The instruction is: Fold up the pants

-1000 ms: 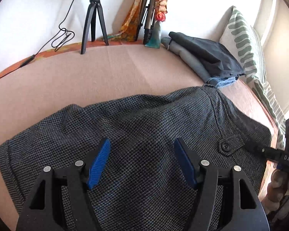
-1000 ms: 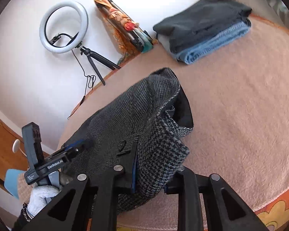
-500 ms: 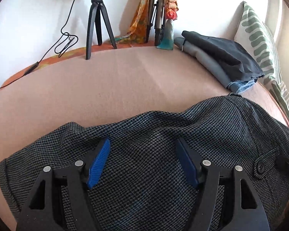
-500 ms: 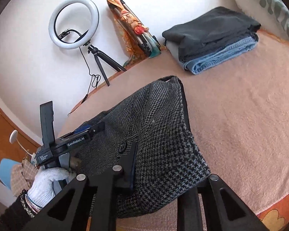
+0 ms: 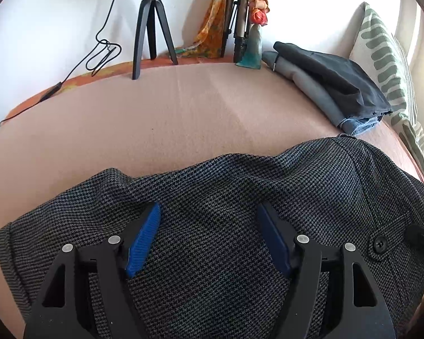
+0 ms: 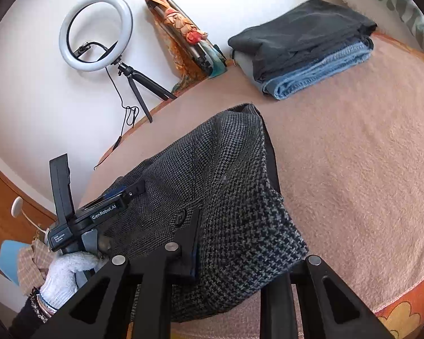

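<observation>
Up close: gray houndstooth pants (image 5: 240, 226) spread on a pink-blanketed bed (image 5: 183, 118) against a white wall.
Behind: ring light (image 6: 96, 32) on tripod, folded clothes (image 6: 305, 42), striped pillow (image 5: 387, 65). Left tool (image 5: 209, 226) spread apart above fabric; right tool (image 6: 240, 260) clamped on pants, far finger buried in cloth.

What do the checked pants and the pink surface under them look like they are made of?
The checked pants look like a thick woven cloth, perhaps wool or a blend: a fine dark and grey houndstooth weave with a matte, slightly coarse face. The pink cover looks like a soft napped blanket, fleece or brushed fabric: fuzzy and matte, with faint fold creases.
</observation>
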The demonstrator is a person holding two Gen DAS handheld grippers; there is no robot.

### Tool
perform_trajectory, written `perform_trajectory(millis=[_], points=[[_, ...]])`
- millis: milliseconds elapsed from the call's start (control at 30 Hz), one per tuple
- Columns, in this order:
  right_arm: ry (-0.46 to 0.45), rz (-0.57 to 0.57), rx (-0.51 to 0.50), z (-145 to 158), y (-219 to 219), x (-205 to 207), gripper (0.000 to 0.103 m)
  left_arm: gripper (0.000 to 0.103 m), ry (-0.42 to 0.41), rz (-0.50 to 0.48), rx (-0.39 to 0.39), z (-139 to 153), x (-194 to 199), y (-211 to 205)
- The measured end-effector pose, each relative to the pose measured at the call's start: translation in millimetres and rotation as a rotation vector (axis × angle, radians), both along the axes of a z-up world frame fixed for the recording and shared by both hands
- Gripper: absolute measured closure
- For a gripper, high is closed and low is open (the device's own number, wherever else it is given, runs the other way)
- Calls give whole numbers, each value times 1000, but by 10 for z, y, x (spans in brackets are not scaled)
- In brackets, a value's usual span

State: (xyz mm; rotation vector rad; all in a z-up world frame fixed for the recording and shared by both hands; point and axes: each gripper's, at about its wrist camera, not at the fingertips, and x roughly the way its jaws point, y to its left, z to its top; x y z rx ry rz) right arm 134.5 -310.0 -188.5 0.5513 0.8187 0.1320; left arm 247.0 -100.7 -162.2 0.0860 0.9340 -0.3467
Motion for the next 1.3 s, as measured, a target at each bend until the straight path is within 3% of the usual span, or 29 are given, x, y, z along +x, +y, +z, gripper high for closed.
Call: perform_trajectory(millis=[200,300,367,467,700,967,1300], points=[[-101,97,-200,451,305,-42,85,33,11,-18,-133,288,-488,163],[-145,148,-303,614,514,-63,85,33,31,-22,-127,159,-712,214],[-173,192,-357,708,665,-68,84,34,103,-29,-106,-24,-724,255],[-214,264,-463,848,935,-90,85,33,57,16,-152,176,-766,491],[-279,405,-679,1063,1512,-136,85,33,-172,213,-240,939,-839,1475],[-371,632,-915,992,2588,-340,85,33,-220,376,-355,1119,-873,2287],[-428,858,-1084,492,3518,-626,88,33,-227,386,-357,1085,-915,2468]])
